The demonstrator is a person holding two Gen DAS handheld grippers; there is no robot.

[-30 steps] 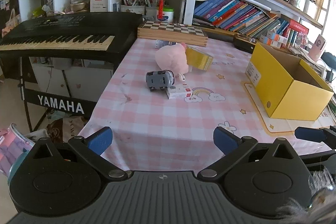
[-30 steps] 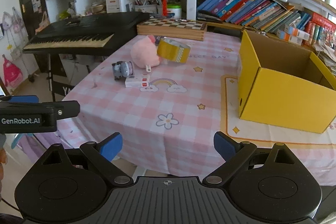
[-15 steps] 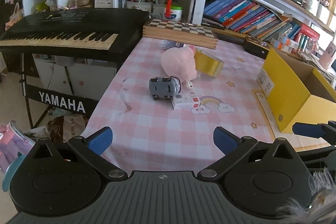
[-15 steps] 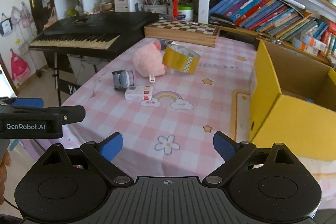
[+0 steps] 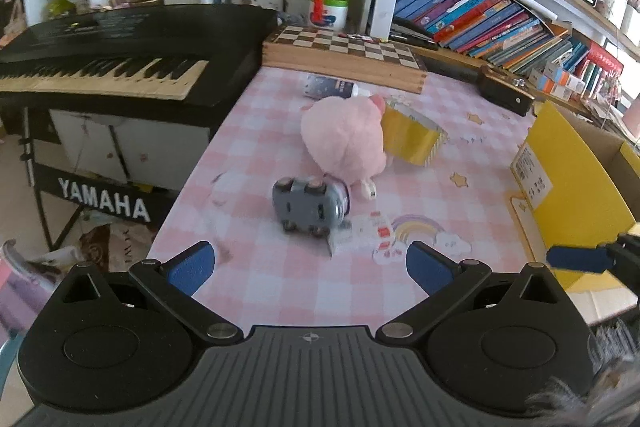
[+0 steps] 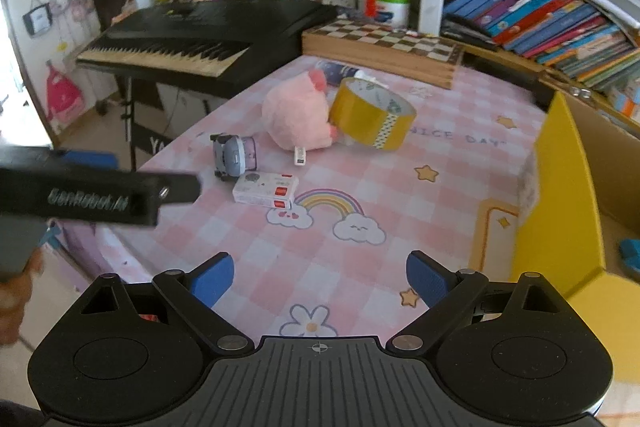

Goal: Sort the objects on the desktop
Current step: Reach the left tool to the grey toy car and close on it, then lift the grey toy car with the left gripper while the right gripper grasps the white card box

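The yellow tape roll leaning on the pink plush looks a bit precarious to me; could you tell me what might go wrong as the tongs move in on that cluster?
1. The tape roll rests tilted against the pink plush; lifting the plush first could let it roll.
2. The toy car lies on its side beside the small white box; open left tongs could nudge both.
3. The left tongs' arm crosses the right tongs' view, so they might collide.

One plush pig (image 6: 298, 115), one tape roll (image 6: 372, 119)
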